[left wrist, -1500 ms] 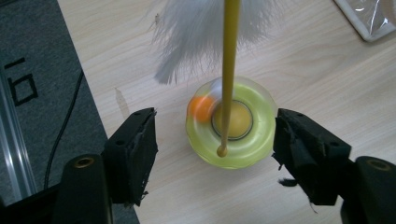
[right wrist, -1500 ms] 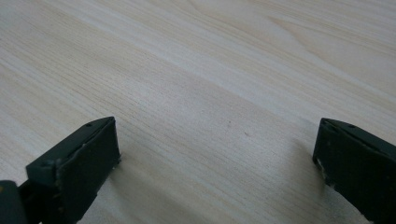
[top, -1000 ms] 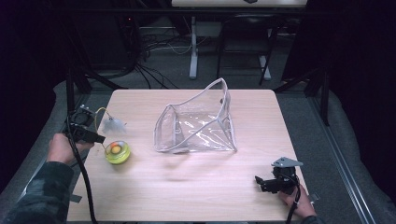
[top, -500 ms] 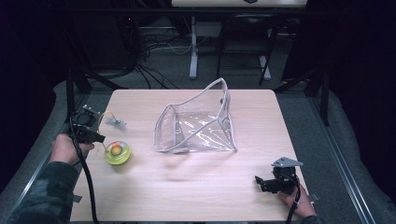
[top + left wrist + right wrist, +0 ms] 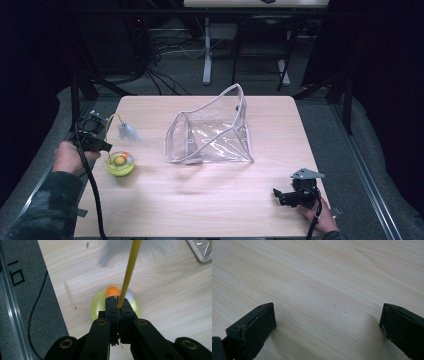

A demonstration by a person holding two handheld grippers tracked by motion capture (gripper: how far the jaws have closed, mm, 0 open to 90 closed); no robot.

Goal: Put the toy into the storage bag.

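Desk: pale wood, dark floor and cables all round it.

Clear plastic pouch: stands open near the middle of the desk, mouth up and tilted toward the far side, grey-edged rim. Same place and posture as a second ago.

Toy: a yellow-green dome base with an orange ball inside sits near the left edge of the desk, well apart from the pouch. A yellow wand rises from it, ending in a grey feather tuft that is blurred in both the high view and the left gripper view.

Left hand-held gripper: jaws pinched tight on the lower part of the wand, just above the dome. Over the last second the tuft has swung from near the gripper out toward the pouch, and the hand has shifted slightly along the left edge. The dome has not left the desk. Judgement: the grip is secured and the wand is flexing; the lift toward the pouch looks about to begin, not yet underway.

Right hand-held gripper: rests near the right front corner, jaws spread wide over bare wood, holding nothing. Unmoved; likely waiting to steady the pouch.
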